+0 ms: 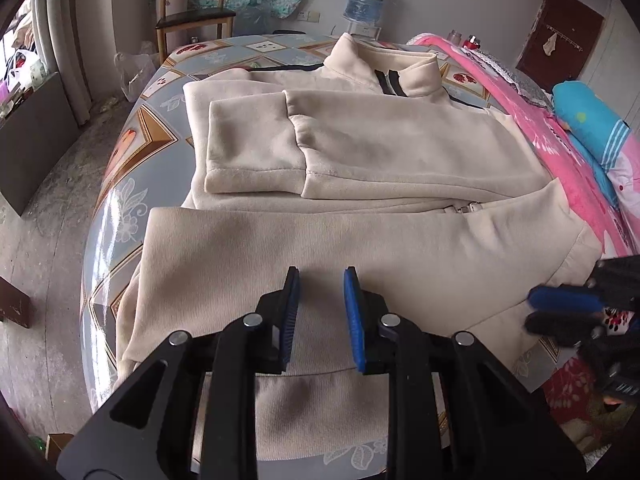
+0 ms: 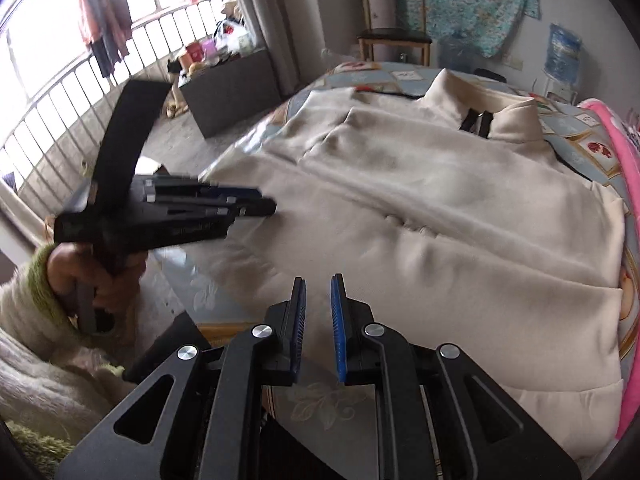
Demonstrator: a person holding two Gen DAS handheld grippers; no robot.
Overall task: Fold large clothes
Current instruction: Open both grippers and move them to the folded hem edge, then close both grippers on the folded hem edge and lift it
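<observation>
One round surface with a patterned glossy cover carries one cream jacket, spread flat across most of it, collar at the far side, one sleeve folded over the chest, hem hanging slightly past the near edge. Bare cover shows along the left rim; a pink blanket crowds the right. Two grippers hover over the hem: the left gripper has fingers slightly apart on nothing, the right gripper has fingers nearly together, empty.
</observation>
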